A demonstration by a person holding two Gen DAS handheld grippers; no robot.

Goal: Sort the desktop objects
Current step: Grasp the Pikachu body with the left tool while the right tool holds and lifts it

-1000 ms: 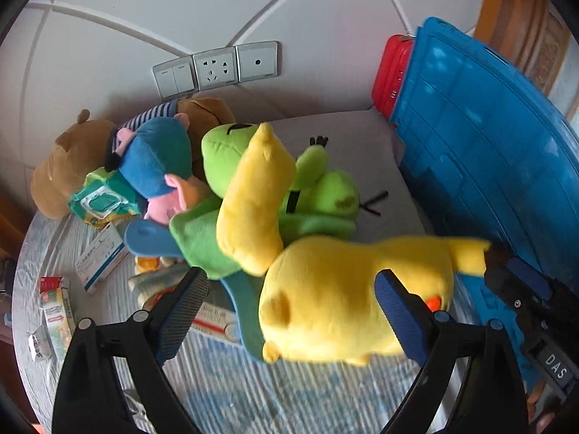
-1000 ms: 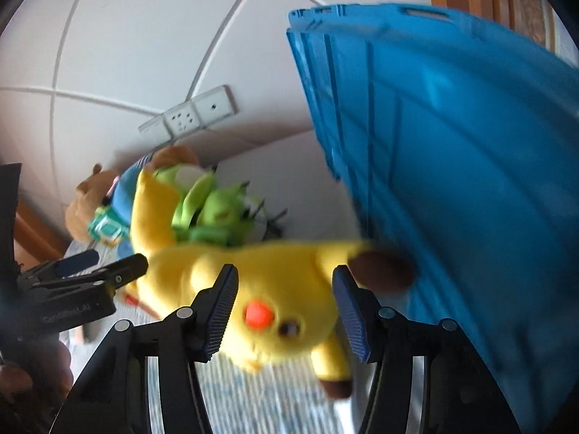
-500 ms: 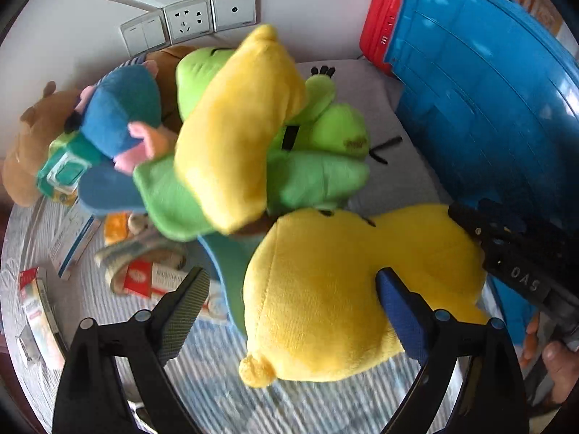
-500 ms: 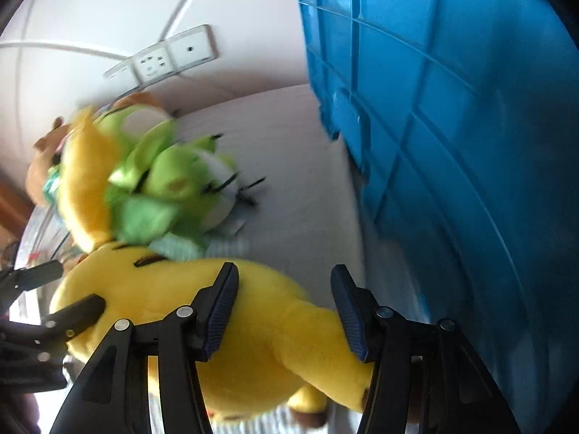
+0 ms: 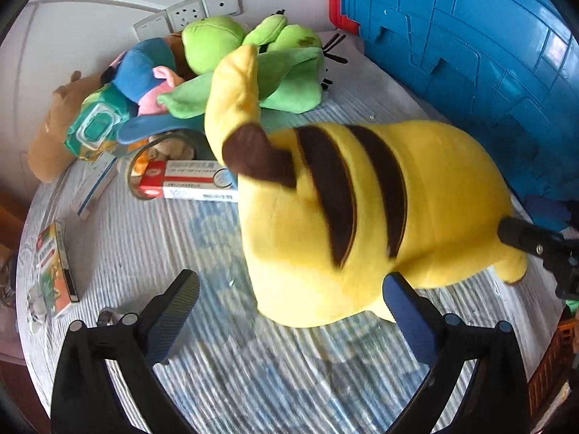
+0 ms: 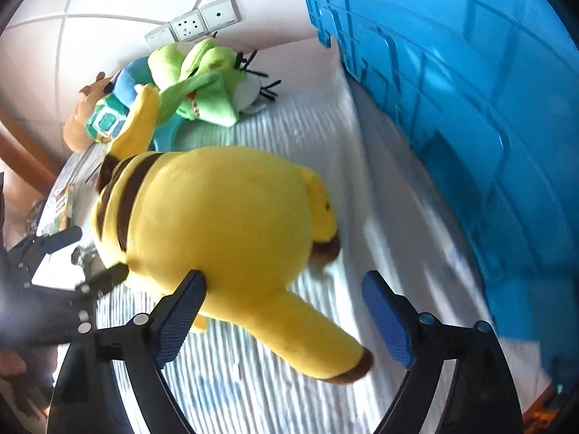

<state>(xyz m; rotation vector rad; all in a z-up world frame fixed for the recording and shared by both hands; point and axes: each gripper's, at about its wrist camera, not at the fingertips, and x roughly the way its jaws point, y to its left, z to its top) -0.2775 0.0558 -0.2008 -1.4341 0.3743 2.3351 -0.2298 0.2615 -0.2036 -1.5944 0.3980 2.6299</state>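
A big yellow plush with brown stripes lies on the striped table cloth, back up; it also shows in the right wrist view. My left gripper is open, its jaws wide apart just in front of the plush. My right gripper is open, and the plush's long yellow ear lies between its jaws without being pinched. A green plush, a blue and pink plush and a brown plush are piled at the back by the wall.
A large blue plastic crate stands at the right, close to the plush. A red and white medicine box, a wet-wipes pack, a white box and a green and orange box lie at the left.
The yellow plush has dropped onto the table and turned back-up. The right gripper has opened wider and let go of it. Both grippers have pulled back from the pile.
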